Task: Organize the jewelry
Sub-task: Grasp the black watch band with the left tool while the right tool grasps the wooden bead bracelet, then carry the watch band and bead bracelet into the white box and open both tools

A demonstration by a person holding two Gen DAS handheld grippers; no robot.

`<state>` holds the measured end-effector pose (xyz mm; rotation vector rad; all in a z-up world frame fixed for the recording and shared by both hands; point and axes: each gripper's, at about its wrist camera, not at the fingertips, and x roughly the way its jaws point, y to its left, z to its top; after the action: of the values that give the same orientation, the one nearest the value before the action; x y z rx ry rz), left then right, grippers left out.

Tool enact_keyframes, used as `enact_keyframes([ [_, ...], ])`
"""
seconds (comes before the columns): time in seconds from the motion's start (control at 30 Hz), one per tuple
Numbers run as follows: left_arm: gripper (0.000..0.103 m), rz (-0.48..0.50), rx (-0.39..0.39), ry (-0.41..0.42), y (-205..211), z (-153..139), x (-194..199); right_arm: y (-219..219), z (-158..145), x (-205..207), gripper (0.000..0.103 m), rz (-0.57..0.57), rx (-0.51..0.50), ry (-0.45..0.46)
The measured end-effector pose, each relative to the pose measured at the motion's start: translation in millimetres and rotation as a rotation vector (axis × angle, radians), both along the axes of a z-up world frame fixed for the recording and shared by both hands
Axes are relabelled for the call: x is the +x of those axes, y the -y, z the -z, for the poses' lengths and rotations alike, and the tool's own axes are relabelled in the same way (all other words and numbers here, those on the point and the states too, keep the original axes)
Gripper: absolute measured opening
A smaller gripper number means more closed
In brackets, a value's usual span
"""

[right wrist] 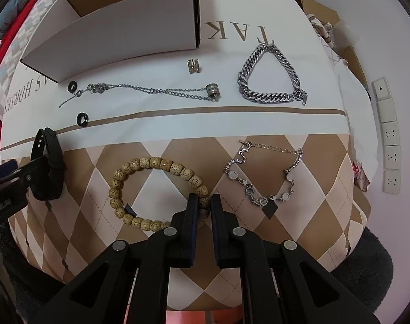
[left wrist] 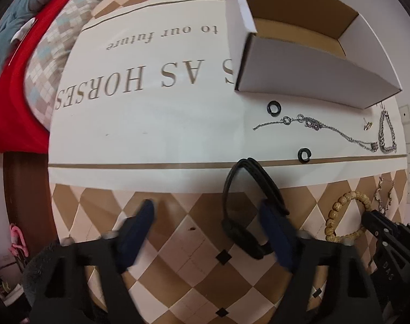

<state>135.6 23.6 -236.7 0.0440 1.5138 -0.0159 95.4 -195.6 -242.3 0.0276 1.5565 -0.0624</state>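
Beaded bracelet (right wrist: 156, 193), lower centre, sits pinched between the nearly closed right gripper (right wrist: 203, 202); lift gently toward the box (right wrist: 110, 40) upper left. Left gripper (left wrist: 205, 216) gapes wide beside the black band (left wrist: 248, 205).

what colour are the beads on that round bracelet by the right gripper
Pale tan, speckled with dark dots. The beaded bracelet shows best in the right wrist view.

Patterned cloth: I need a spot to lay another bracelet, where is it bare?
Bare: the white band left of the white cardboard box, and the diamond pattern near the left gripper. Crowded: the thin silver chain, chunky silver curb bracelet, and tan wooden bead bracelet.
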Motion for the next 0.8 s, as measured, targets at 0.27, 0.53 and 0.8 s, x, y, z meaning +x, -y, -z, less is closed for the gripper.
enact_keyframes([
  [0.27,0.005,0.081,0.038,0.066,12.3,-0.2,-3.0,-8.3,-2.8,9.8,0.015,-0.008,-0.021,0.015],
  [0.53,0.001,0.124,0.073,0.13,31.4,-18.7,-14.4,-15.1,-6.8,12.6,0.01,-0.023,-0.031,0.041],
  [0.8,0.001,0.127,0.054,0.179,32.5,-47.5,-28.4,-8.3,-32.5,9.6,0.01,0.04,0.079,0.097],
])
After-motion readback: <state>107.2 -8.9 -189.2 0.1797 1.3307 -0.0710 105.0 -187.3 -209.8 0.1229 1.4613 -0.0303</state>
